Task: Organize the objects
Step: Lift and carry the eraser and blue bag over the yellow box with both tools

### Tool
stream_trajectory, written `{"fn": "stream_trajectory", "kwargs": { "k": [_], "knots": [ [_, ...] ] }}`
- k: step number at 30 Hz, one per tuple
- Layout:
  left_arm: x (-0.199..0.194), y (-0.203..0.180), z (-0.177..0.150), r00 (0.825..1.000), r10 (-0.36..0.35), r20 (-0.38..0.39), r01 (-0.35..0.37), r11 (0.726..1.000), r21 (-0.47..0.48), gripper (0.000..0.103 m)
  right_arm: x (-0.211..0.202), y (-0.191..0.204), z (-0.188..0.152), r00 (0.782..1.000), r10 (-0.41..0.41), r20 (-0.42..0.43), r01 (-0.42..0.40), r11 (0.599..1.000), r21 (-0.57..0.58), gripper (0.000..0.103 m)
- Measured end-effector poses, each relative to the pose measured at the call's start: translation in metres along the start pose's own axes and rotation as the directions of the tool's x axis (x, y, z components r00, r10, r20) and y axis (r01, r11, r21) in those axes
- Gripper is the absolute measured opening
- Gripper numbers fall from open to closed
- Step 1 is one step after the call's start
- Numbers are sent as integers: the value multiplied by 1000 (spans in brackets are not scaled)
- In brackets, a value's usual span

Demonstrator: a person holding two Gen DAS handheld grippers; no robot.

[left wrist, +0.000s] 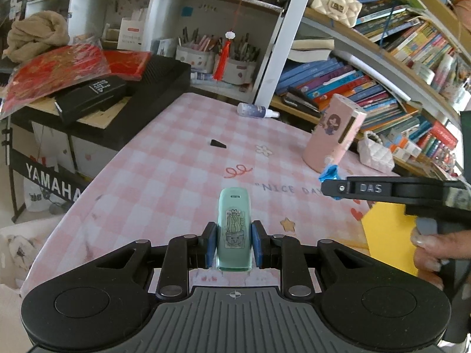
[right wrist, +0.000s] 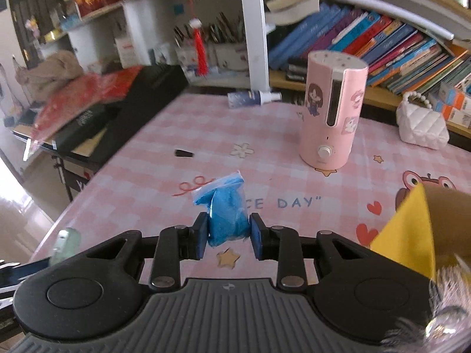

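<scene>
A: Start with the biggest thing. What does the scene rest on?

B: A table under a pink checked cloth, with crowded bookshelves behind it. A tall pink humidifier stands upright toward the far right. Nearer the right edge sits a yellow box, only partly visible.

A: And the smaller items?

B: A spray bottle lies on its side at the far edge of the table, and a small black wedge lies alone mid-table, well apart from everything else.

A: What do the claws carry?

B: The left gripper is clamped on a mint-green stapler-like case with a cactus sticker, its pads pressing both sides, held above the cloth. The right gripper has closed onto a blue pouch in clear plastic; the pads pinch its lower part and it hangs above the table.

A: Which step does that suggest?

B: Both items look picked up and in transit, so carrying is in hand. The destination cannot be told for certain; the yellow box is a likely guess.

A: What does the next move call for?

B: Keeping both grips firm, steering clear of the humidifier, and letting go only once each item is over its place. The soft pouch may slip if the squeeze loosens.
</scene>
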State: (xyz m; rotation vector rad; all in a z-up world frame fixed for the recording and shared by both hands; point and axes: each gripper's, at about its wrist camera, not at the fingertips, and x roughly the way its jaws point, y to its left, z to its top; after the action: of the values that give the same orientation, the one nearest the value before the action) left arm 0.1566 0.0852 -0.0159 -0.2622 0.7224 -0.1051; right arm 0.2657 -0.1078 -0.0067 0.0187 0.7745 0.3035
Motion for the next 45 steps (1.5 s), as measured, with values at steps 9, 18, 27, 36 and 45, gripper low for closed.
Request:
{"fn": "stream_trajectory", "kwargs": {
  "k": [9, 18, 27, 36, 45],
  "knots": [
    [-43, 9, -33, 1000, -27, -7, 27, 999, 28, 23, -72, 29, -55, 999, -5, 48, 6, 999, -32, 28],
    [-82, 9, -58, 998, -68, 1, 67, 994, 85, 23, -118, 55, -119, 998, -48, 42, 48, 999, -8, 28],
    [-108, 3, -86, 991, -126, -36, 130, 981, 146, 23, -157, 76, -167, 994, -97, 58, 97, 995, 17, 28],
    [-115, -24, -104, 973, -215, -89, 230, 948, 220, 23, -192, 65, -202, 982, -183, 48, 177, 979, 103, 28],
    [-110, -73, -120, 928, -331, -170, 369, 875, 312, 23, -230, 28, -236, 948, -318, 28, 303, 924, 234, 28]
  ]
}}
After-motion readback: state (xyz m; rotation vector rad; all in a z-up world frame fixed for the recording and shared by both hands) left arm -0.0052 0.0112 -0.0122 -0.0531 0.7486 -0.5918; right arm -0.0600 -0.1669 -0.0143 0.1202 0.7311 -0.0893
